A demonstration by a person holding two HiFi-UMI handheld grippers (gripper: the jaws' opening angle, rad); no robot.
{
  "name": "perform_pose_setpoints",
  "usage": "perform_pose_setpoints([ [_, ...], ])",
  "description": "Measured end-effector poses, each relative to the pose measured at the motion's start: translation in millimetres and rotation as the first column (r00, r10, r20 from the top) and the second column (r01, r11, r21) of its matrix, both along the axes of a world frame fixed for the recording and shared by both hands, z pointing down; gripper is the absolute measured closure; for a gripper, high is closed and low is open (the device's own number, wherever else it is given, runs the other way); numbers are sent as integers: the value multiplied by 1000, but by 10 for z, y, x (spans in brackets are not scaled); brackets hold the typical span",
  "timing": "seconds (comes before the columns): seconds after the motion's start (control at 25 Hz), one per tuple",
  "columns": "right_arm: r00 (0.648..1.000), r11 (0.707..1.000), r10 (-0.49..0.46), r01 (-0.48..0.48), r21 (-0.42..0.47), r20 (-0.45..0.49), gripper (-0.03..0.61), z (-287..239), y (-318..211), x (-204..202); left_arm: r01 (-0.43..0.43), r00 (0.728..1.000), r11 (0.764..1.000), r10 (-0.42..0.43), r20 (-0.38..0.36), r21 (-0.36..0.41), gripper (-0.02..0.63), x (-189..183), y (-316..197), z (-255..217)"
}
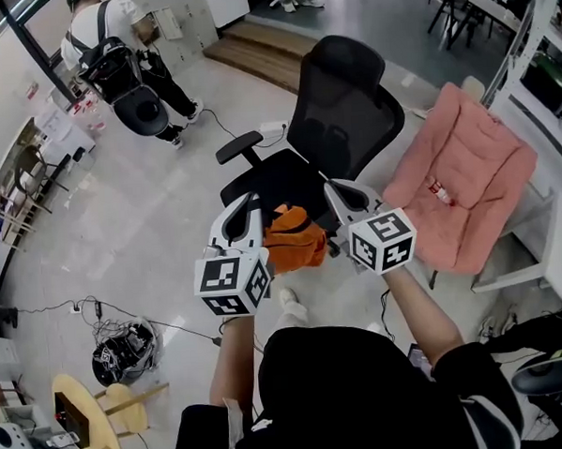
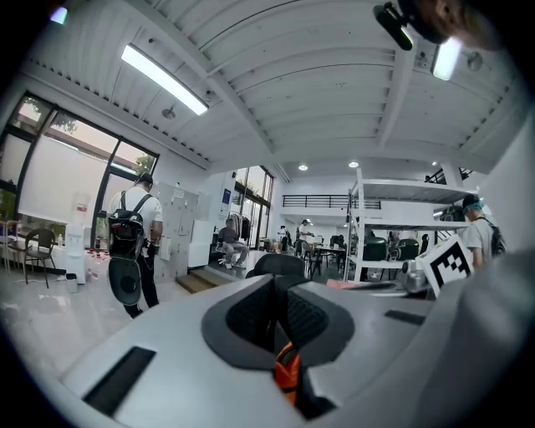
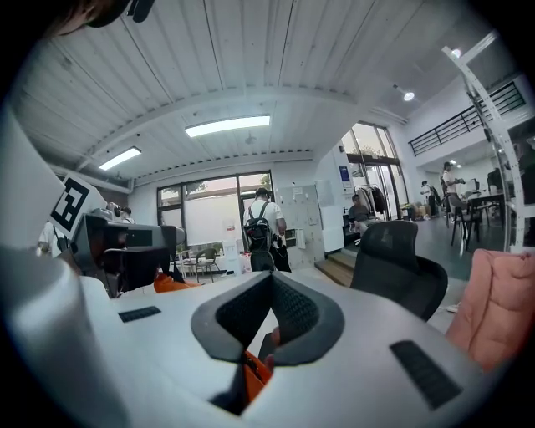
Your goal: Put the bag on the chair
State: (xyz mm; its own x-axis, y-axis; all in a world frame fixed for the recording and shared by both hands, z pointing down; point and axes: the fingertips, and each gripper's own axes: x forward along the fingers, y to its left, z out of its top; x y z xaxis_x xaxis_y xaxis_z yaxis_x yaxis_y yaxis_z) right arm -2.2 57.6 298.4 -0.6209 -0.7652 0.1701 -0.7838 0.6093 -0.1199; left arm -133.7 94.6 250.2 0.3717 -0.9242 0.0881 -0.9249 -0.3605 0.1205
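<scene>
1. My left gripper [image 2: 277, 308], a grey plastic body with black ribbed pads, had its jaws pressed together.
2. A strip of the orange fabric bag [image 2: 287, 369] was pinched between them, low in the gap.
3. Just beyond the jaws rose the top of a black mesh office chair [image 2: 280, 264].
4. At the left a person in a white shirt [image 2: 134, 238] stood with a black backpack, back toward me, near tall windows [image 2: 63, 180].
5. A white cube with black square markers [image 2: 449, 261] showed at the right.
6. A long strip light [image 2: 164, 79] glowed on the white ribbed ceiling.
</scene>
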Motion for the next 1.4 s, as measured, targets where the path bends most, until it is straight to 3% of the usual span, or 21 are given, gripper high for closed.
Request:
perform_pose_setpoints([
  [0.68,996,997,63,-65,-28,-56,577,46,-1101,-891,-102,994,995,101,-31,-22,607,-800,-1192,13],
  [1.0,993,994,92,-96,-54,-70,577,148,-1528,-1059,-127,992,991,126,-30,-39,606,-999,-1659,45],
  [1.4,992,988,89,-99,-117,-90,577,443,-1895,-1064,-135,990,988,133,-38,-81,607,-982,-2023,194],
])
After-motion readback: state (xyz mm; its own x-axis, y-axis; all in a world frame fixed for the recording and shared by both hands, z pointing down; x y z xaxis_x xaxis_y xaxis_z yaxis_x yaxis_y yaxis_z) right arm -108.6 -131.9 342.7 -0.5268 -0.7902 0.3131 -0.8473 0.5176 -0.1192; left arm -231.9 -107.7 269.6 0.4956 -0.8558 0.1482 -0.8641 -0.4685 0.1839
